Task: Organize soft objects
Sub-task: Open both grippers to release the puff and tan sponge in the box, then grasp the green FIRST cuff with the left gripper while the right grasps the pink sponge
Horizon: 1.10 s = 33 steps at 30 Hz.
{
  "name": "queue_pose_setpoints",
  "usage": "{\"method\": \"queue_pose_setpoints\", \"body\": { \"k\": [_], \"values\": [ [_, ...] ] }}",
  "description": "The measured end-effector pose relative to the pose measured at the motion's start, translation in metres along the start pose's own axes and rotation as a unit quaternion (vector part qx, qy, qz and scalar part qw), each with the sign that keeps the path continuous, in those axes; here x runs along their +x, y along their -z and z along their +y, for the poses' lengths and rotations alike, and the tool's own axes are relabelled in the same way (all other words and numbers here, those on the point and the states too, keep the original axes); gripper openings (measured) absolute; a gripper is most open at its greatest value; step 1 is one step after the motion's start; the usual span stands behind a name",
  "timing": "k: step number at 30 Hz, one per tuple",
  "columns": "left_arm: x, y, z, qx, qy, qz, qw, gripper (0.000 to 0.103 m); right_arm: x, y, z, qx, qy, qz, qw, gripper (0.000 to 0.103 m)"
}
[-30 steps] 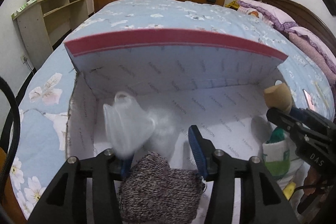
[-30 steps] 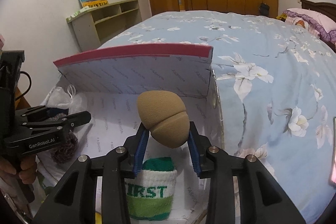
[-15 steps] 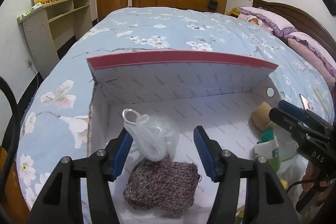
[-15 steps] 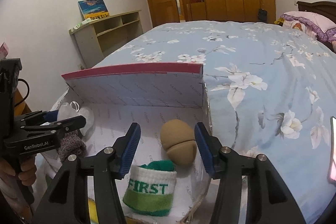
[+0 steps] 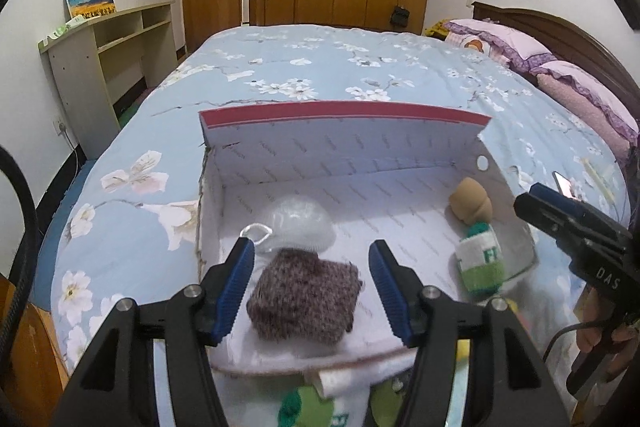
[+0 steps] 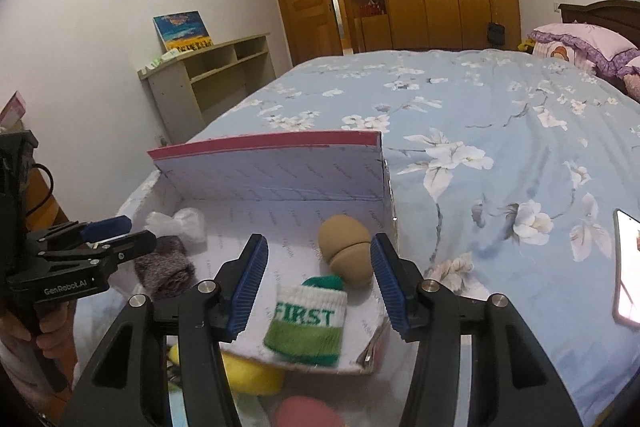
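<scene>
White cardboard, printed inside and trimmed in red, is forming the open box [image 5: 348, 143] that is sitting at the near edge of the floral blue bedspread [image 5: 320, 67] and carrying four soft things. Going left to right: one clear plastic bag [image 5: 298, 223] is lying near the box's left wall, one mottled brown knitted piece [image 5: 306, 299] is resting just in front of it at the near left corner, and one green-and-white knitted cuff [image 6: 310, 323] is sitting before one tan sponge ball [image 6: 346, 247] at the right wall.

Both tools are hanging empty: the left gripper [image 5: 312, 287] is standing with its blue pads apart above the knitted piece, touching nothing, and the right gripper [image 6: 316, 283] is spread wide over the cuff and ball, its jaws having just been opening with nothing between them.

Drawing both straight out, clear of the walls, would probably serve best, then reaching for the two yellow items [image 6: 248, 373] and one pink item [image 6: 308, 413] outside the near edge.
</scene>
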<state>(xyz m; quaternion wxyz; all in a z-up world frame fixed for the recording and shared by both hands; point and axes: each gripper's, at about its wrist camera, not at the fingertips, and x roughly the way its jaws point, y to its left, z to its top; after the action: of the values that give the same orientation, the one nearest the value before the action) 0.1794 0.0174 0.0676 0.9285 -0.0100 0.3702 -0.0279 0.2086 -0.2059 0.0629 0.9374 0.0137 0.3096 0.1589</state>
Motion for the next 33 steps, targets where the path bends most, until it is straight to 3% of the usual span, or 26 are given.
{"method": "queue_pose_setpoints", "body": {
  "k": [8,19,33],
  "values": [
    [-0.025,0.014,0.0,-0.001,-0.001,-0.008,1.0,0.063,-0.025,0.014,0.014,-0.014,-0.001,-0.004,1.0,0.055],
    [-0.047,0.06,0.005,-0.03,0.015,0.005,0.9994,0.063,-0.051,0.044,0.025,-0.006,0.004,0.0,1.0,0.055],
    [-0.03,0.096,0.013,-0.077,0.021,0.036,0.9961,0.063,-0.05,0.084,0.018,0.035,0.011,0.026,0.999,0.055]
  ]
}}
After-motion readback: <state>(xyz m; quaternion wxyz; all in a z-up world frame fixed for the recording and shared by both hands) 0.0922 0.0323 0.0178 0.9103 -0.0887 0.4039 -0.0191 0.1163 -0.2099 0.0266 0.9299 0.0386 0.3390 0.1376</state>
